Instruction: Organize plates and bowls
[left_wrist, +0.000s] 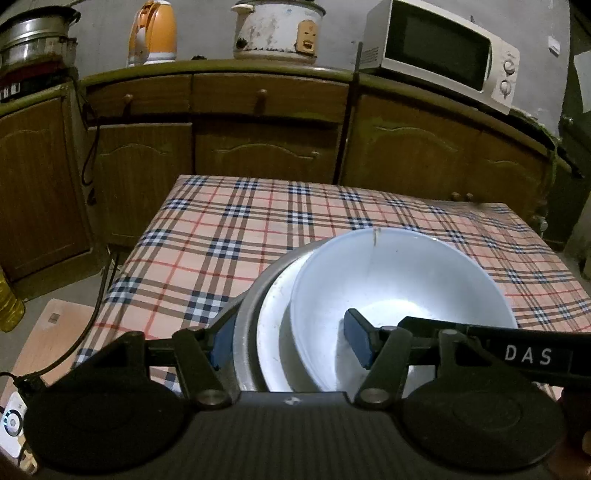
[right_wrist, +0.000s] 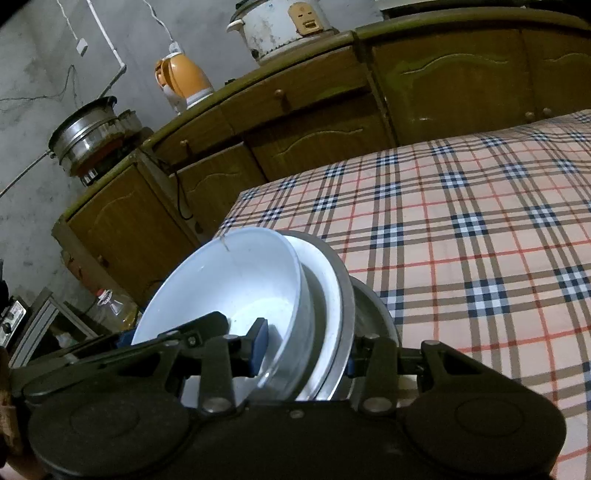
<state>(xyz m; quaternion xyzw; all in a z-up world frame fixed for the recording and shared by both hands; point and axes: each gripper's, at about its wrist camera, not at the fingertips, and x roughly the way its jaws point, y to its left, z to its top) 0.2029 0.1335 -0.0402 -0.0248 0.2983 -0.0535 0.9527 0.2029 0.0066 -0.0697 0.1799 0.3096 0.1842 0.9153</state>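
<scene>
A white bowl (left_wrist: 399, 280) sits in a white plate (left_wrist: 273, 332), which rests in a grey metal dish (left_wrist: 247, 314). Both grippers hold this stack over the near part of the checked tablecloth (left_wrist: 258, 229). My left gripper (left_wrist: 290, 343) is shut on the stack's left side, with one blue pad outside the metal rim and the other inside the bowl. My right gripper (right_wrist: 304, 350) is shut on the other side of the stack. One of its pads is inside the bowl (right_wrist: 229, 280); the other is behind the metal dish (right_wrist: 373, 310). Its black finger (left_wrist: 480, 347) shows at the right of the left wrist view.
Wooden cabinets (left_wrist: 258, 140) run behind the table. On them stand a microwave (left_wrist: 443, 51), a rice cooker (left_wrist: 277, 29), an orange kettle (left_wrist: 153, 33) and steel pots (left_wrist: 33, 37). An oil bottle (right_wrist: 118, 310) and cables (left_wrist: 92, 317) are on the floor at the left.
</scene>
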